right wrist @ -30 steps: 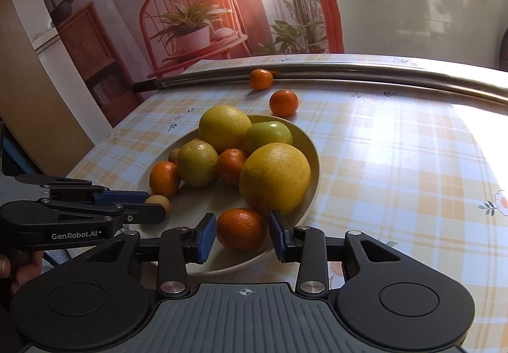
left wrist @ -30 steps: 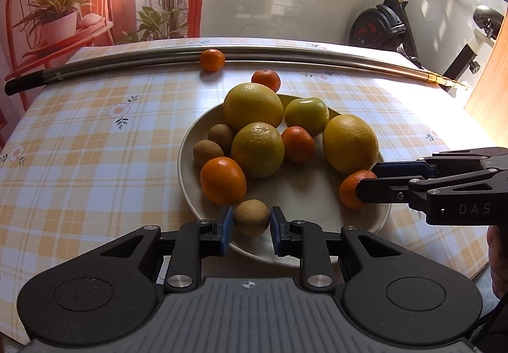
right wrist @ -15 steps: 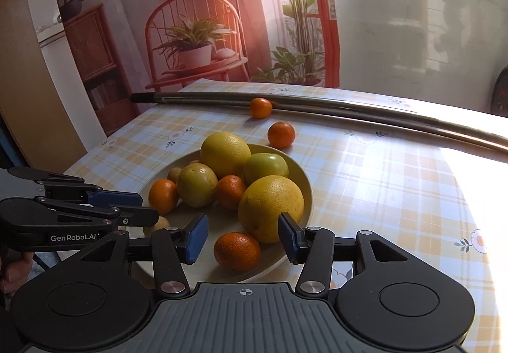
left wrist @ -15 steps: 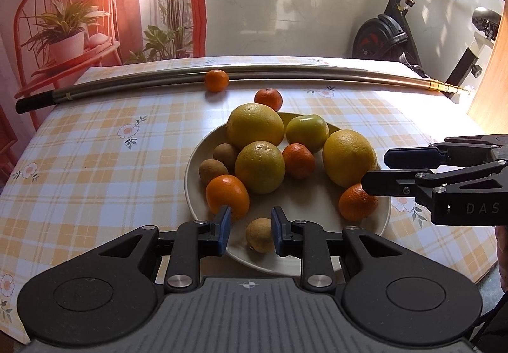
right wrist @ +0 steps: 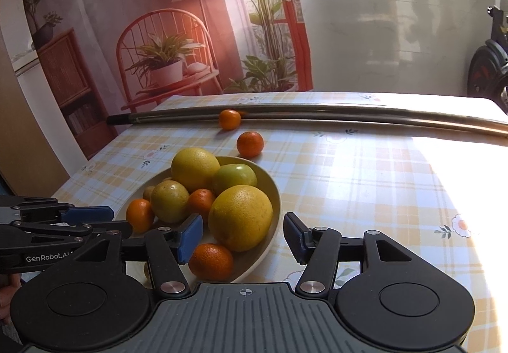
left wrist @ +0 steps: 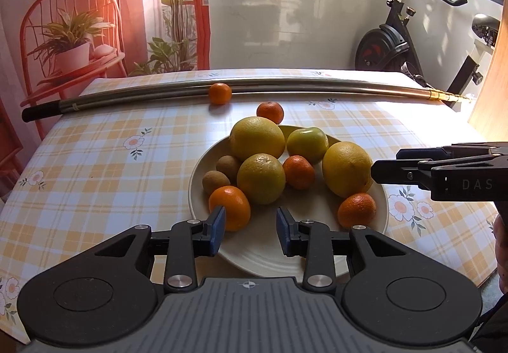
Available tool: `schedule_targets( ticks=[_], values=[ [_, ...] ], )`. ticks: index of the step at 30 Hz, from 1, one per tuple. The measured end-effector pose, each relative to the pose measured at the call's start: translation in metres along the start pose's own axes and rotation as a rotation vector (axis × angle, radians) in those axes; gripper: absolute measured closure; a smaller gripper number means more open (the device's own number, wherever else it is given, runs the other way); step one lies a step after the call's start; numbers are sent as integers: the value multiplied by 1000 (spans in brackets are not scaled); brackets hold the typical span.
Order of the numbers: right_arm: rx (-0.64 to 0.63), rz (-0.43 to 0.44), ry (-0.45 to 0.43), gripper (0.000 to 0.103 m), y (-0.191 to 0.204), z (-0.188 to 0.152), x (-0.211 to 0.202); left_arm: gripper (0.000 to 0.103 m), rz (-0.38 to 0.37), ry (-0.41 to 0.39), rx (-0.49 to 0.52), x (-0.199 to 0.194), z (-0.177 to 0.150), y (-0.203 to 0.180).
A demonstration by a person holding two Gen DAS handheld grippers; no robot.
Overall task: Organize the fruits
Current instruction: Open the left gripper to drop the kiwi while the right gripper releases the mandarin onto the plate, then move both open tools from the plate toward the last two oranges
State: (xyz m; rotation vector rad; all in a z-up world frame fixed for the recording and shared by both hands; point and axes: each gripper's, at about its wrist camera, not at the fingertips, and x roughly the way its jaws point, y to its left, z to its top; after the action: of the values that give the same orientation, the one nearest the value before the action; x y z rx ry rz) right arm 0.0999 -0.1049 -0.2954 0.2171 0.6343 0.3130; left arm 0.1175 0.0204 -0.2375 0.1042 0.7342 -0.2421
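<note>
- Fruits sit mostly piled on plate point(left wrist: 382, 213) mid-table: big yellow citrus, a green one, mandarins, two kiwis visible at plate's left side.
- Two strays off the plate on table point(left wrist: 95, 162): mandarin A point(left wrist: 270, 112) just behind plate's far rim, mandarin B point(left wrist: 220, 93) further back, touching or right against pole point(left wrist: 317, 86).
- Left gripper point(left wrist: 250, 234): fingers spread, nothing between them. Hovers over plate's near rim; bare plate shows in the gap. Left finger point(left wrist: 217, 230) sits in front of near-left orange point(left wrist: 229, 207), contact can't be told.
- Right gripper point(right wrist: 243, 240): fingers spread wide, holding nothing. Positioned at plate's right edge, big citrus point(right wrist: 240, 217) and a small mandarin point(right wrist: 211, 261) show in or just ahead of the gap, no grip on either.
- Step, my read: between picks. Both grippers free, plate loaded, two strays left.
- Next move likely: go for mandarin A. It's well apart from both grippers, past the whole pile, so approach has to clear the tall citrus, go over or around the right side.
- Right gripper looks better placed; open table lies to its right.
- Mandarin B: pole behind blocks a far-side finger, so straddle it along the pole, not across.
- Risk: round fruit rolls if nudged; plate is crowded, drop spot needs picking.
</note>
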Motion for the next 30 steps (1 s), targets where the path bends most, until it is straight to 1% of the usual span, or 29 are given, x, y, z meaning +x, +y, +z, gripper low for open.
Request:
schedule_targets(
  ticks=[24, 30],
  values=[
    [-5, 4, 4, 49, 4, -1, 3, 65, 2, 8, -1, 2, 0, 1],
    [4, -5, -31, 49, -2, 11, 0, 64, 15, 16, -59, 4, 9, 14]
  ],
)
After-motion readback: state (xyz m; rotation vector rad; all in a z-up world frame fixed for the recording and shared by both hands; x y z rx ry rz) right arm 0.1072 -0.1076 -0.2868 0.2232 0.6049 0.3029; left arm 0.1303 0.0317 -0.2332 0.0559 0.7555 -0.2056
